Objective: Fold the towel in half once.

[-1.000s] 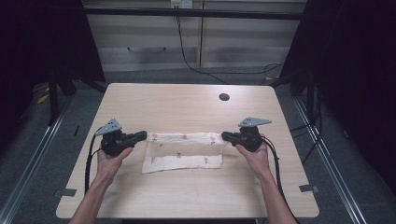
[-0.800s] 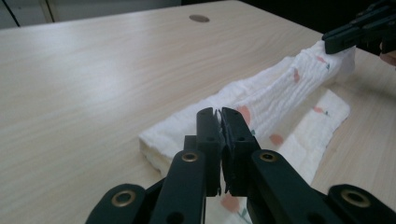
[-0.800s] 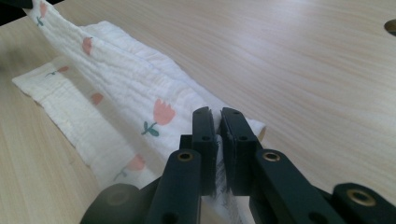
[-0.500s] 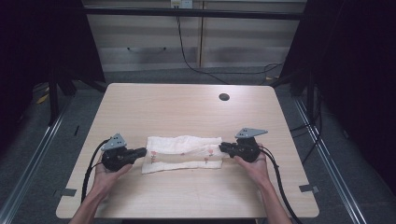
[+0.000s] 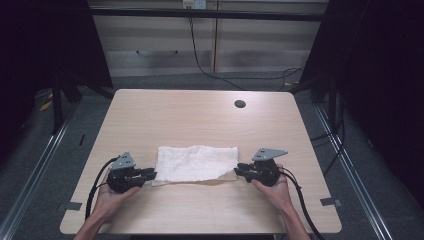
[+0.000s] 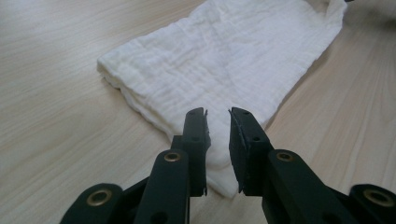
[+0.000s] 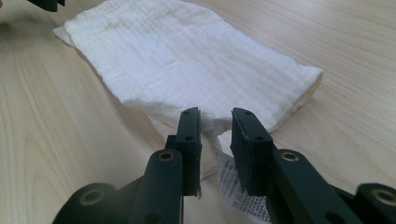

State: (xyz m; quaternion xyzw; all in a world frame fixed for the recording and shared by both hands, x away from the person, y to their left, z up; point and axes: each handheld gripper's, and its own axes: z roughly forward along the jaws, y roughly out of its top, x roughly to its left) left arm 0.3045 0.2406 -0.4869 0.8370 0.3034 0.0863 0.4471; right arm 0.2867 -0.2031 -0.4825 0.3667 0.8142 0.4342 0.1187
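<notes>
A white crinkled cloth lies folded in a rough rectangle on the near half of the wooden table. My left gripper sits low at the cloth's near left corner. In the left gripper view the cloth runs between the left gripper jaws, which have just been opening and stand slightly apart, not pressing it. My right gripper is at the near right corner. Its jaws have also just been opening, and in the right gripper view the right gripper straddles the cloth edge and a printed label.
A dark round grommet hole sits at the table's far right. Black cables trail from both grippers over the near edge. Bare wood stretches beyond the cloth. Metal rails and dark floor flank the table.
Both hands came toward the near edge and sank. The cloth, held stretched between the grippers before, now lies folded over on the table, and both pairs of jaws have parted from it.
</notes>
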